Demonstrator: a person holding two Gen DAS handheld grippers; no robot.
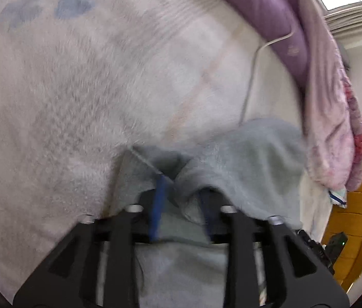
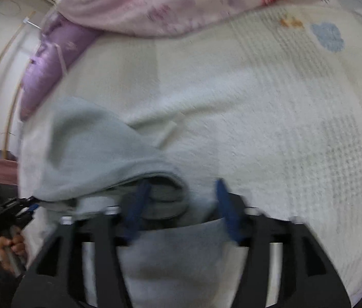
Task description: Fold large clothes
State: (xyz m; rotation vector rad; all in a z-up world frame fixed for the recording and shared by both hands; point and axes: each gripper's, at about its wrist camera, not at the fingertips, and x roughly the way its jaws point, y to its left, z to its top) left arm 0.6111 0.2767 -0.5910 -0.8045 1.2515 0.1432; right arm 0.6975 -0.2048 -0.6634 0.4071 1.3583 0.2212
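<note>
The grey-blue fleece garment (image 1: 252, 159) lies bunched on the bed's white blanket (image 1: 83, 97), draped over both grippers. The left gripper (image 1: 182, 192) pinches a fold; the right gripper (image 2: 181, 200) stands apart around loose cloth. A purple quilt (image 1: 270, 12) and pink floral blanket (image 2: 155, 2) crowd the far edge, beside a white cable (image 1: 252, 71).

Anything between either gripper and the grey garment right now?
Nothing visible. The grey garment already lies between the fingers of the left gripper and of the right gripper. Only the white blanket lies beyond it.
</note>
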